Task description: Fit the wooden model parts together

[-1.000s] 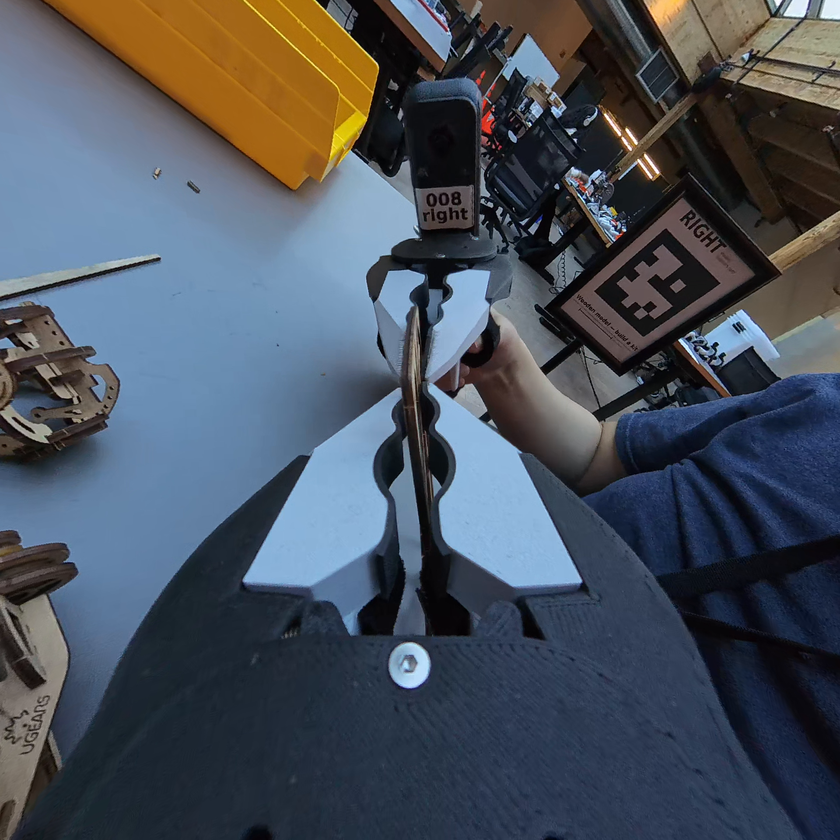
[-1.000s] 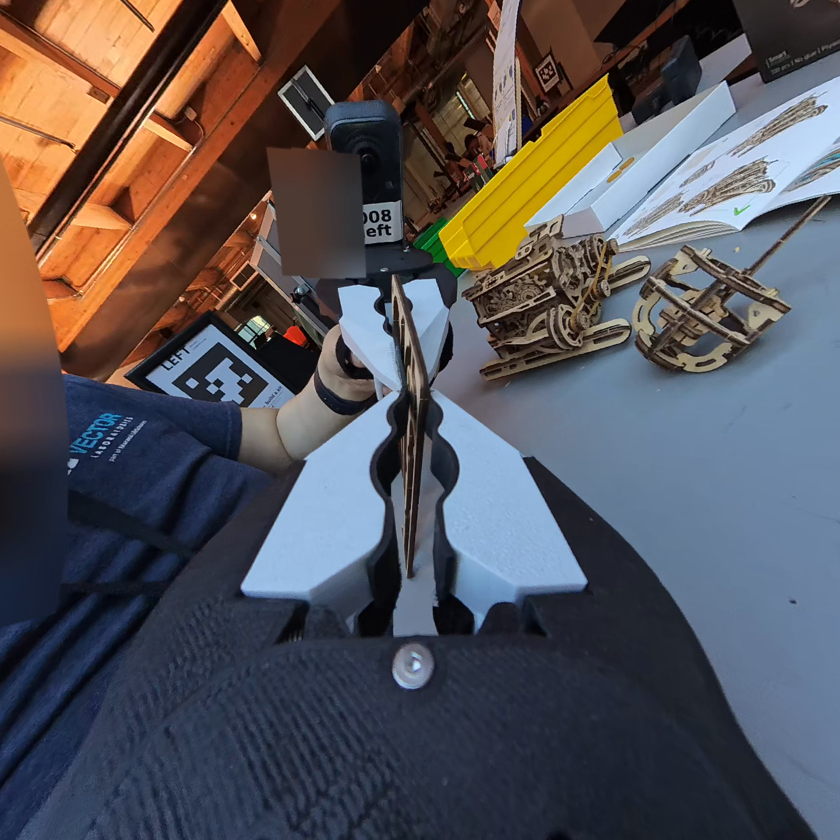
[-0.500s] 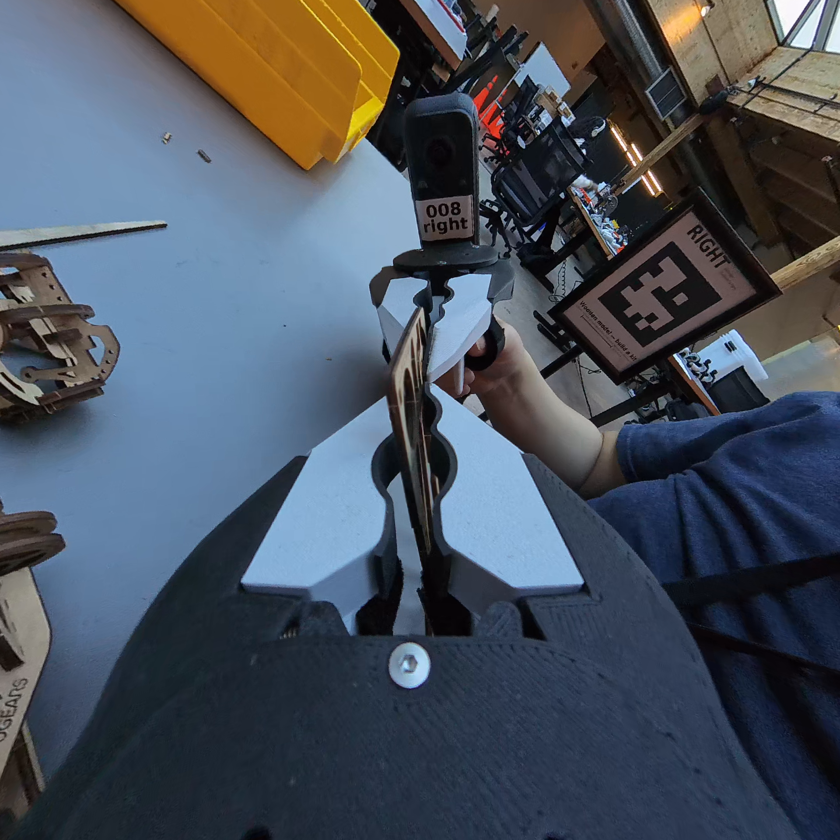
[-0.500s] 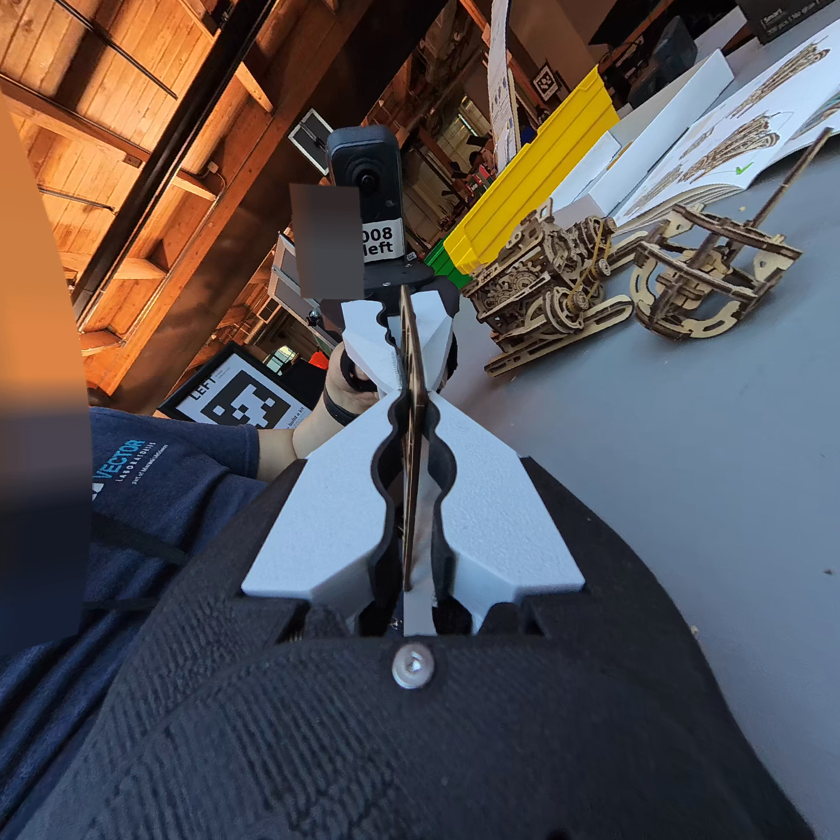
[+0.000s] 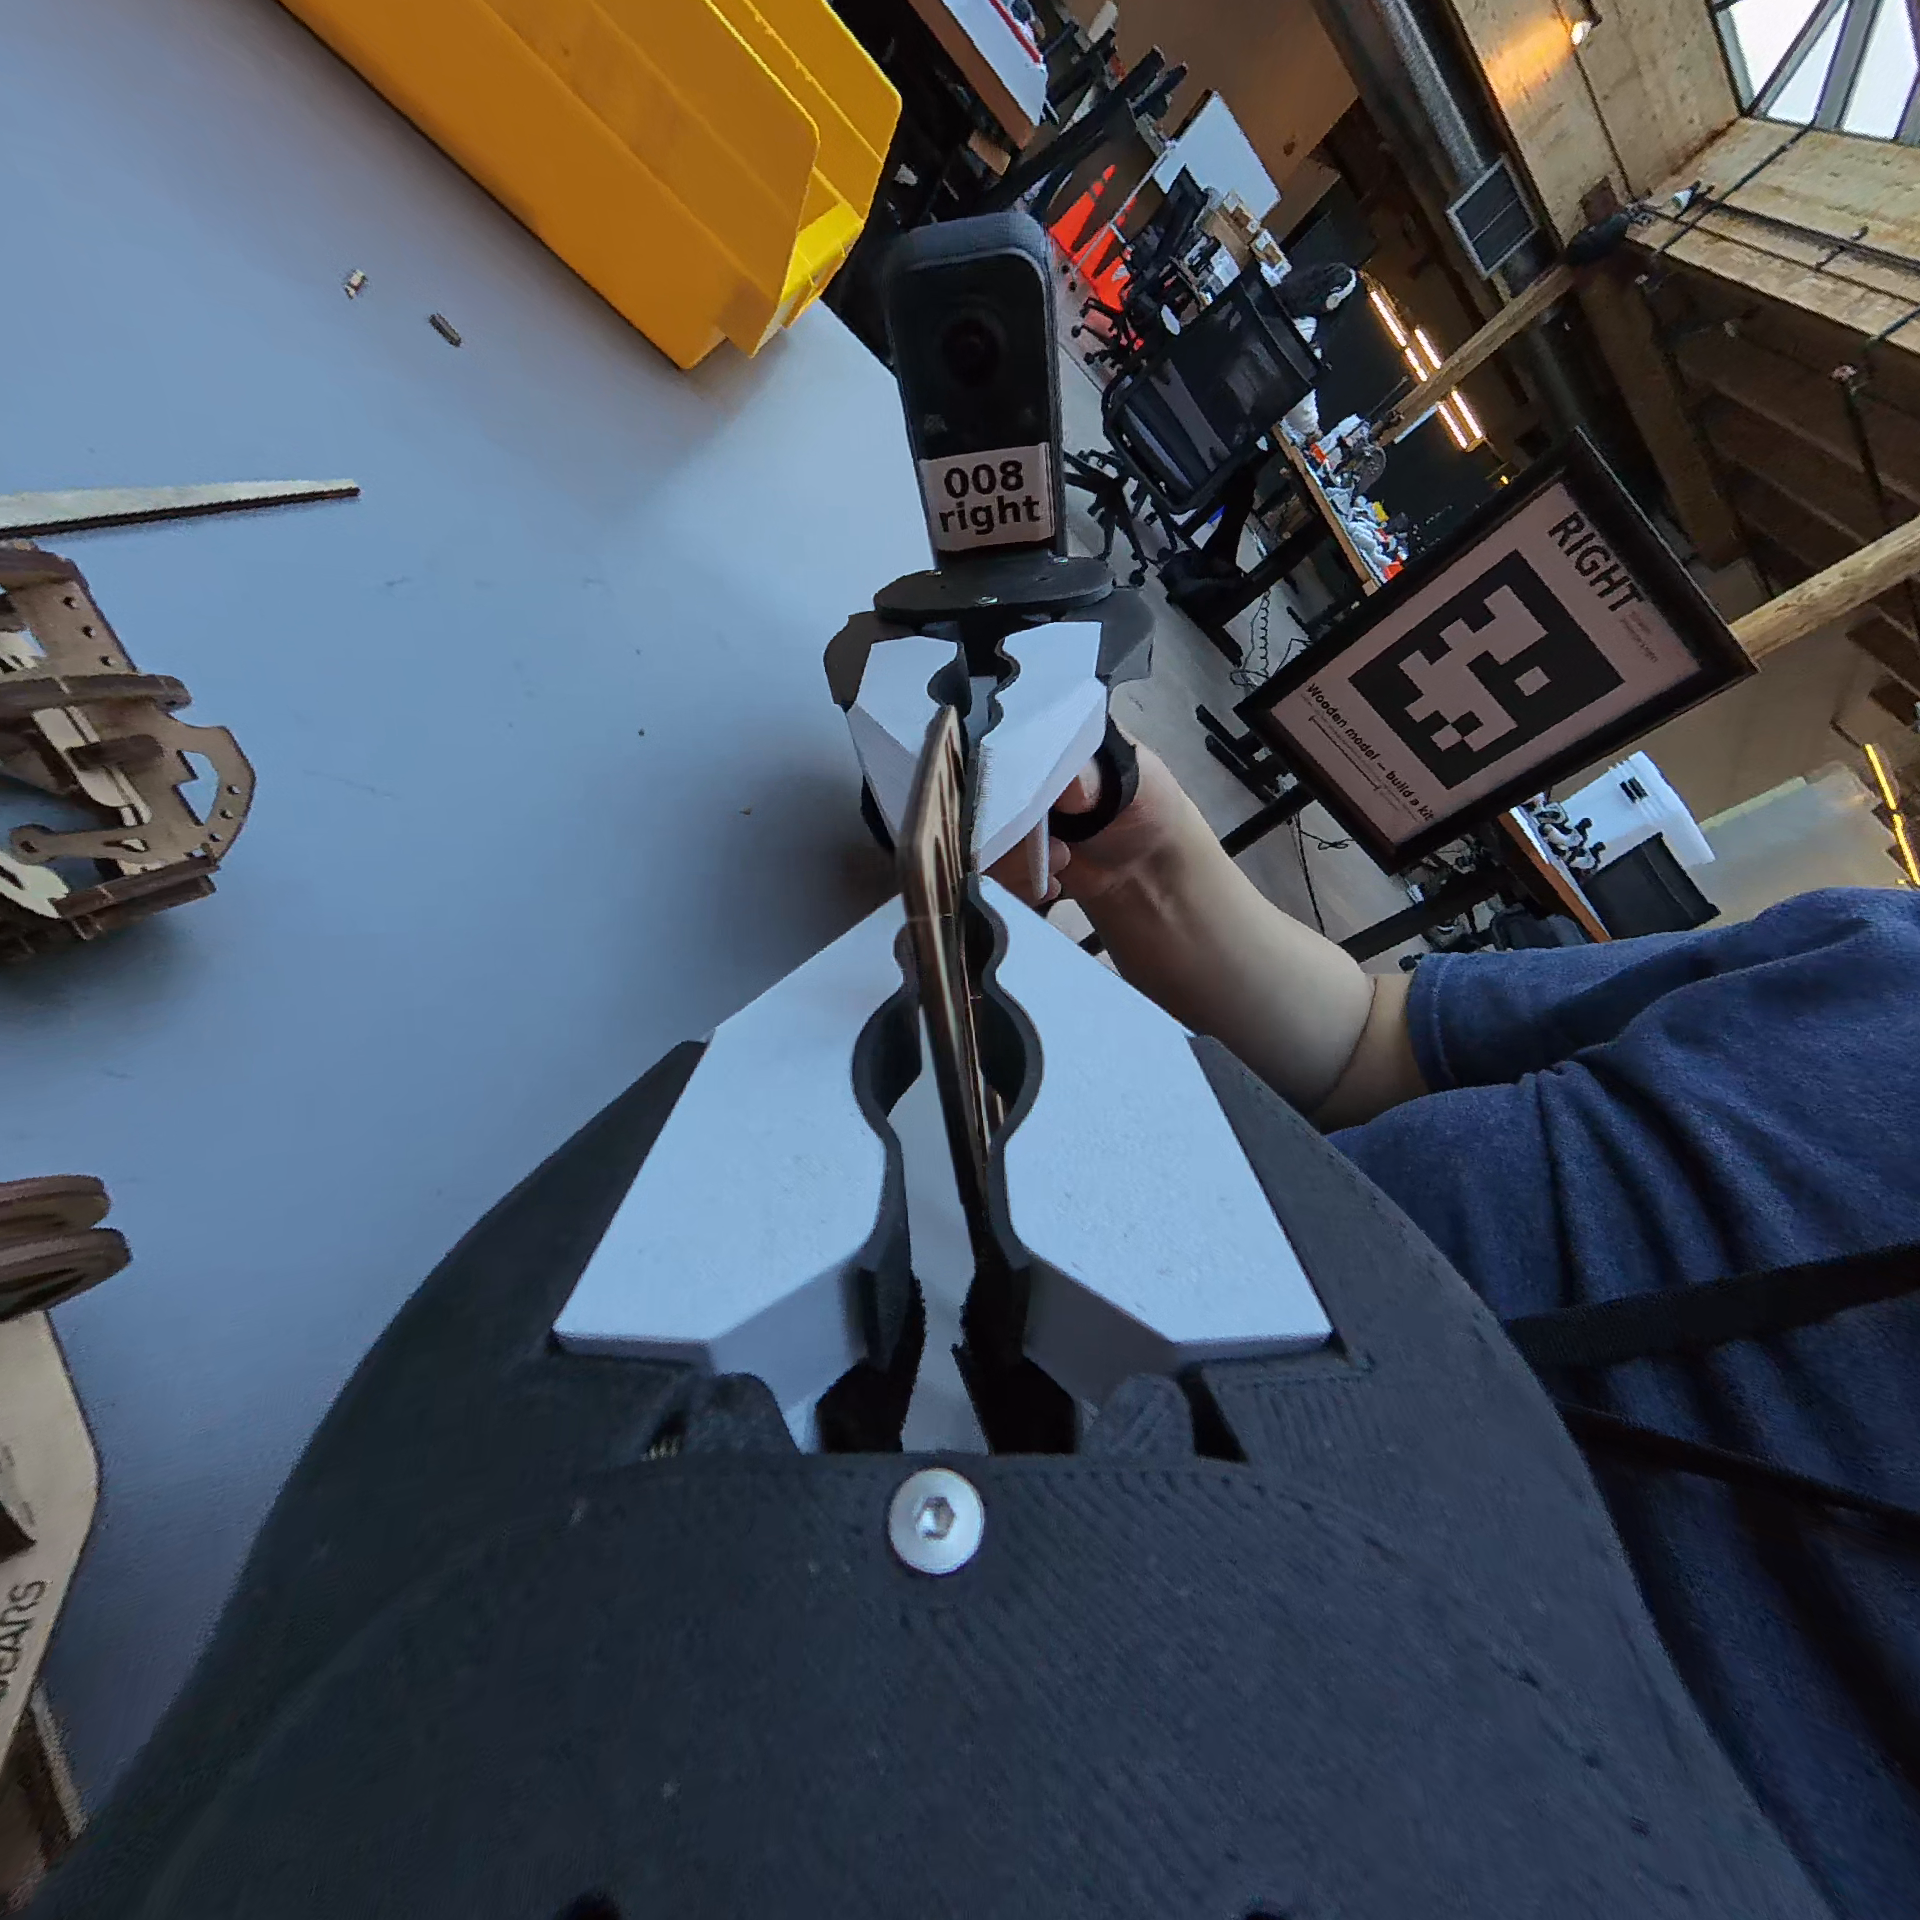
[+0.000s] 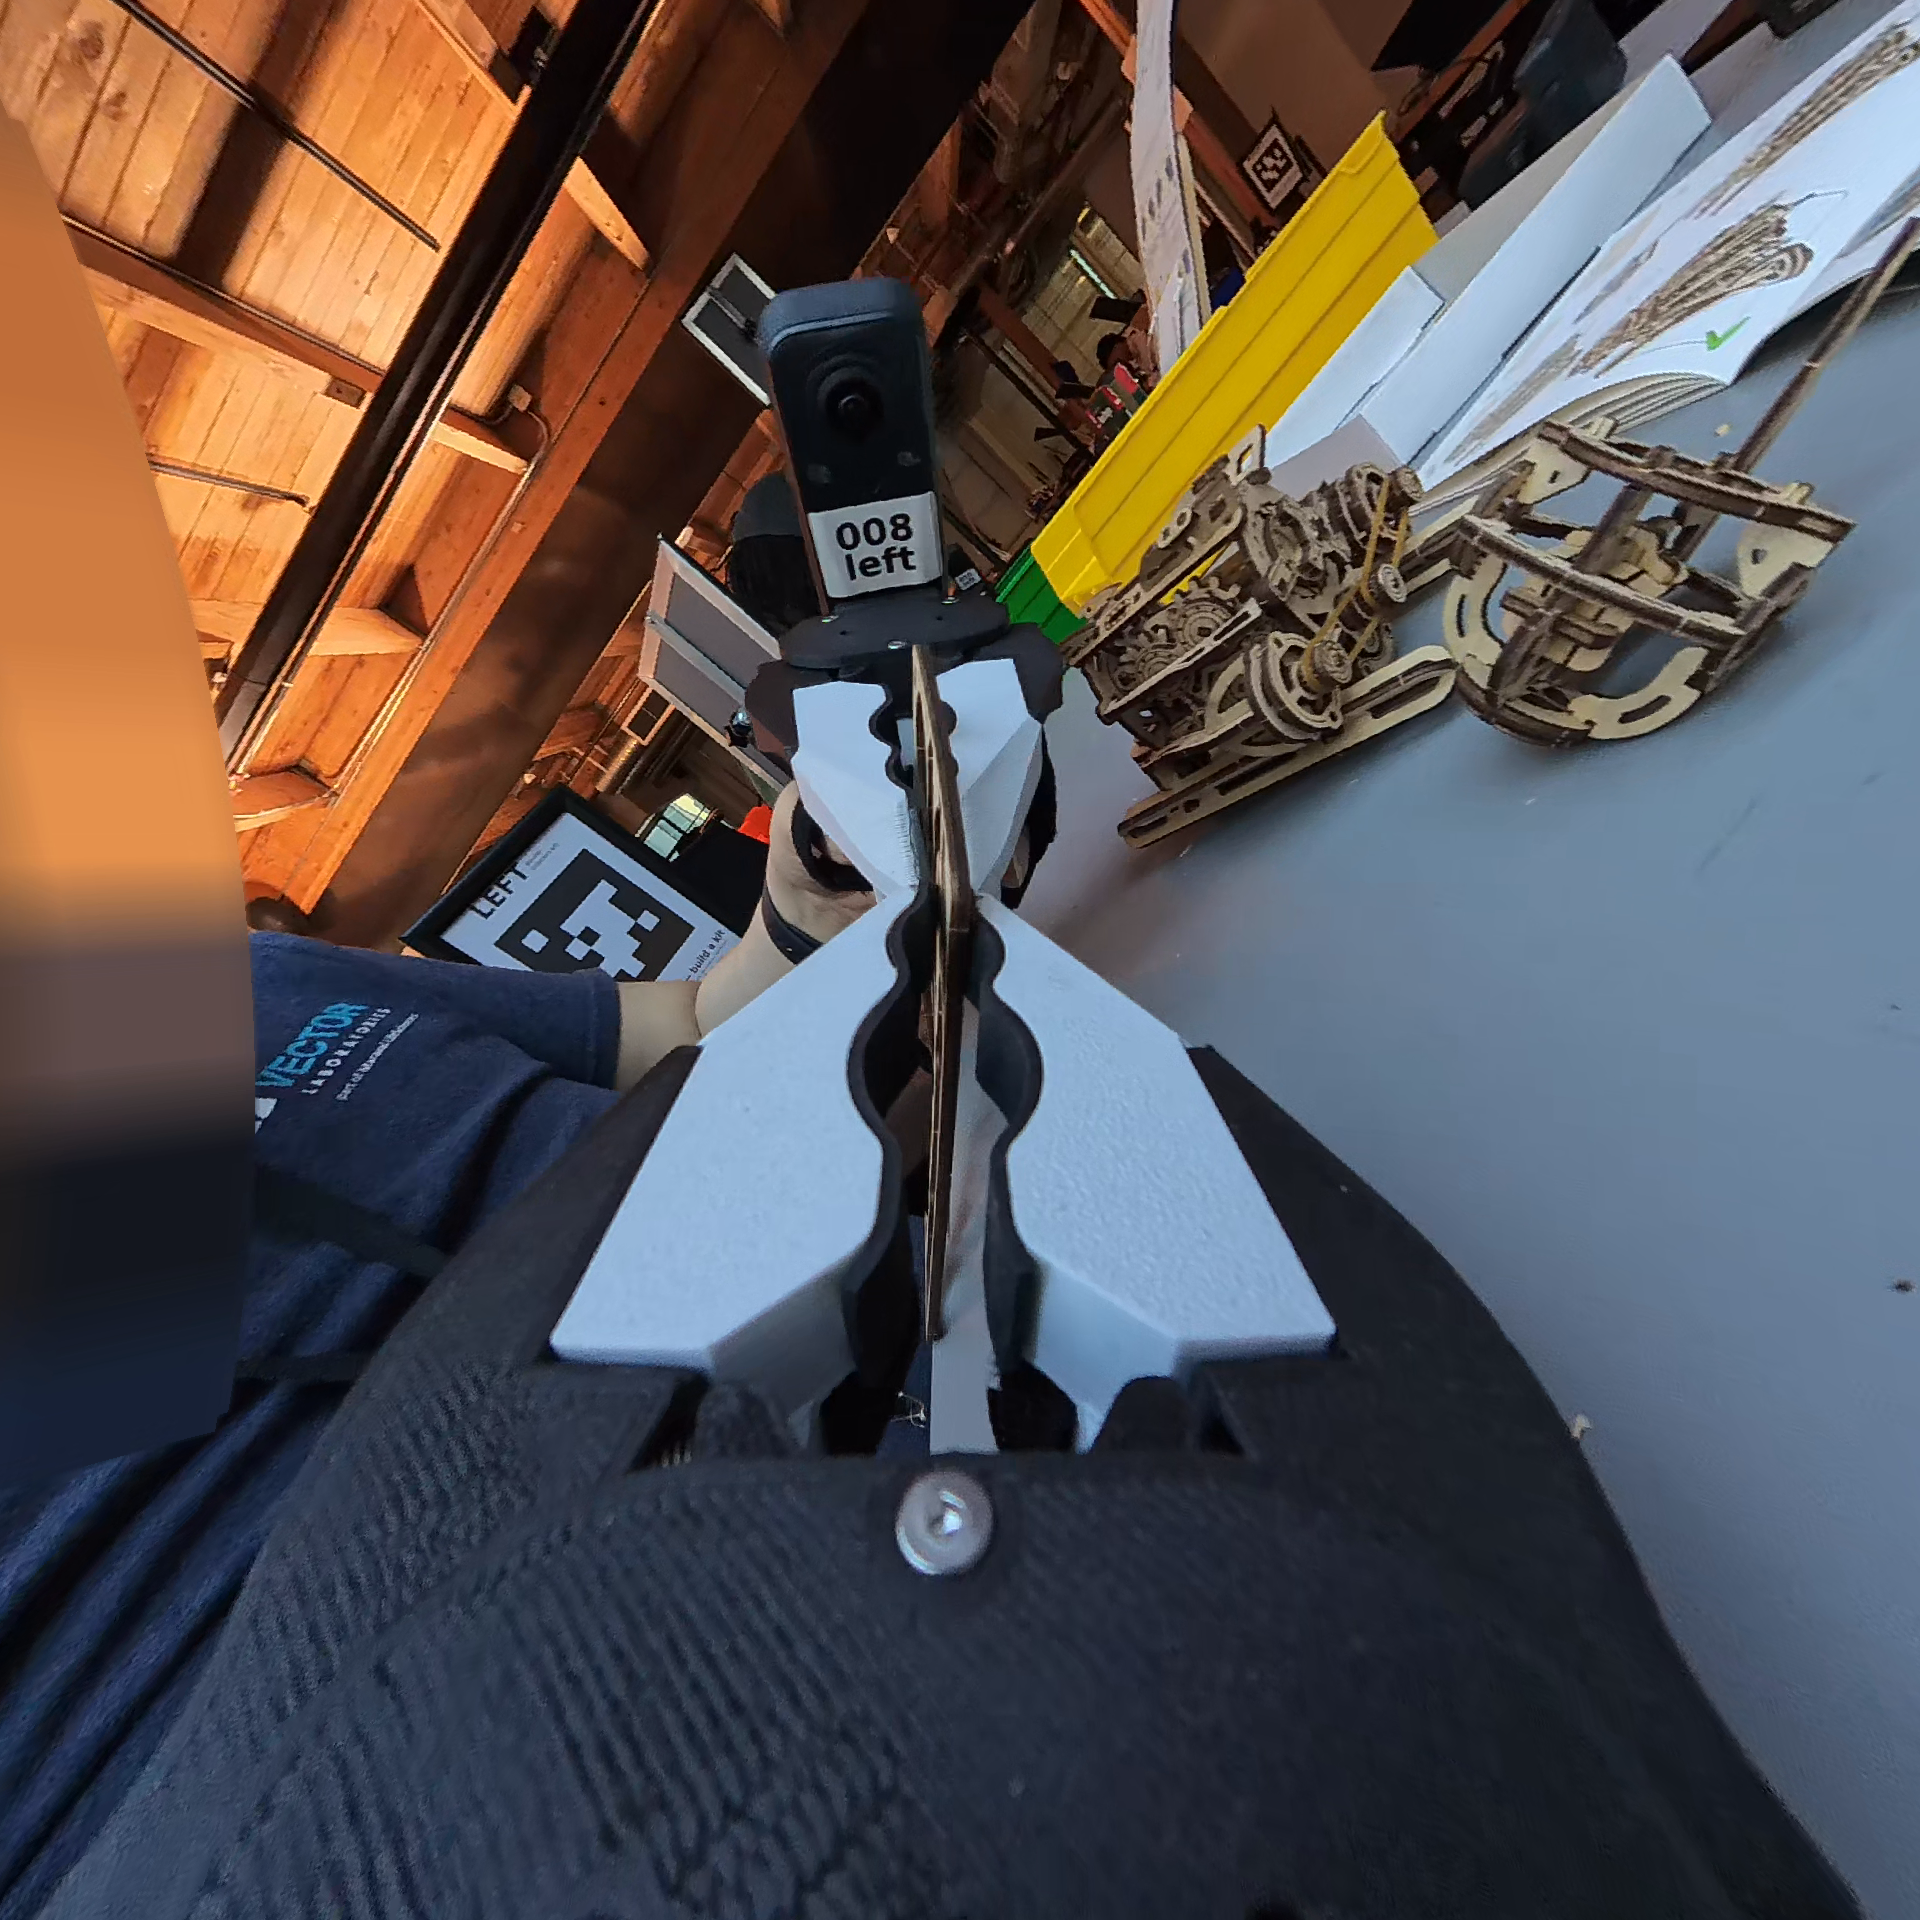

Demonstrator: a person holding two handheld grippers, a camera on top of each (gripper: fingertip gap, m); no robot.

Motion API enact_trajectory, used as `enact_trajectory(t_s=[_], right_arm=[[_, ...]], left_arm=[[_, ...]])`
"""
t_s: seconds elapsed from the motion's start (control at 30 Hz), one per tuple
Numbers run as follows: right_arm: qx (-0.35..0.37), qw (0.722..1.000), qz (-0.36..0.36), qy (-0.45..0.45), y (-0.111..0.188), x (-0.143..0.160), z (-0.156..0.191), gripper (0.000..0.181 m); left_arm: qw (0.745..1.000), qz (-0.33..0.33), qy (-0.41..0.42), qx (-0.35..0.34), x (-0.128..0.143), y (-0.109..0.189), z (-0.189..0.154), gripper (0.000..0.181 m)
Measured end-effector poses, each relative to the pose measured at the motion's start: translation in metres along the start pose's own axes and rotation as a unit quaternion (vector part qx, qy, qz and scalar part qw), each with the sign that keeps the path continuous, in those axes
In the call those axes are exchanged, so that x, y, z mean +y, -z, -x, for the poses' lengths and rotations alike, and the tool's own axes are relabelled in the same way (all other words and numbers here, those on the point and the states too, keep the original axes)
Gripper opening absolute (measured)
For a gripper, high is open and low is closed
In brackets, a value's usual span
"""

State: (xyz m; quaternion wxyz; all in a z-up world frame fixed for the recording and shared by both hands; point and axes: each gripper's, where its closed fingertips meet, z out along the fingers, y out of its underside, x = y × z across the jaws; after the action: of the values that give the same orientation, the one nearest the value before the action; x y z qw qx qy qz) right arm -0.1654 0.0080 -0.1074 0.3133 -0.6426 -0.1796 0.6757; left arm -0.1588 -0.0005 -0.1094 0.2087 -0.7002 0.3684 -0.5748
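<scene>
Left claw (image 5: 940, 935): I see it clamped on the wooden sheet (image 5: 951, 997).
Right claw (image 6: 940, 940): clamped on that sheet's far end.
Wooden model (image 6: 1262, 613): on counter (image 6: 1558, 1039), two o'clock.

Wrist cameras face each other at close range along fingers (image 5: 790, 1164); both share wooden sheet (image 5: 940, 935)

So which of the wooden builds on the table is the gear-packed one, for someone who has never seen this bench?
In the right wrist view, start at the yellow bins along the grey table. Directly in front of them sits the geared wooden model on two flat runners. Unlike the open curved-rib frame to its right, it is dense with cogs and carries a looped band.
</scene>
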Motion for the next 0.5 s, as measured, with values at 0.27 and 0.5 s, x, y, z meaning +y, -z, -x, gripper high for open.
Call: enact_trajectory(t_s=[0.27, 0.5], right_arm=[[0.024, 1.000, 0.005, 0.000, -0.001, 0.003, -0.008, 0.000], [0.022, 1.000, 0.010, -0.003, -0.002, 0.005, -0.007, 0.000]], left_arm=[[1.000, 0.010, 0.002, -0.028, 0.004, 0.000, 0.011, 0.009], [1.000, 0.006, 0.010, -0.011, 0.006, 0.001, 0.009, 0.005]])
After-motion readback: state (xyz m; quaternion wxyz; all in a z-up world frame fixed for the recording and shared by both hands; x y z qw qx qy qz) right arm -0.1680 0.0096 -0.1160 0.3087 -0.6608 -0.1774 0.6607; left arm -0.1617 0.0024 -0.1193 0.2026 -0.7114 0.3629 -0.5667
